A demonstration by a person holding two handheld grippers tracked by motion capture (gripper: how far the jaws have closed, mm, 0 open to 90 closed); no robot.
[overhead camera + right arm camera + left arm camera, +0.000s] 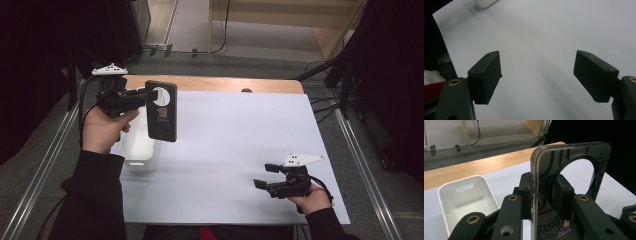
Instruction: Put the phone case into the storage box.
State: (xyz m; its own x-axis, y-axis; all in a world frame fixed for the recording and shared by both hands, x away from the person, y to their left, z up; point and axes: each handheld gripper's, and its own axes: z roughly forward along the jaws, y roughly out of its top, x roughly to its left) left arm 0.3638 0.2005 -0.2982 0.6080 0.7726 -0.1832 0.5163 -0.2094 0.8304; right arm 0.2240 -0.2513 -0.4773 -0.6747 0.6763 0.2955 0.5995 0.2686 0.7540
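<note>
We see the left gripper (pixel 148 97) raised above the table's left side, its 2 black jaws clamped on the edge of a flat black rectangular phone case with a round cut-out (pixel 161 110); in the left gripper view the pads press both faces of the case (pixel 571 170), which stands upright on its short end. Just below and beside it sits an empty white plastic bin (pixel 137 150) on the white table sheet (pixel 235 150). The right gripper (pixel 265 176) rests low at the sheet's near right, jaws apart with nothing between them
</note>
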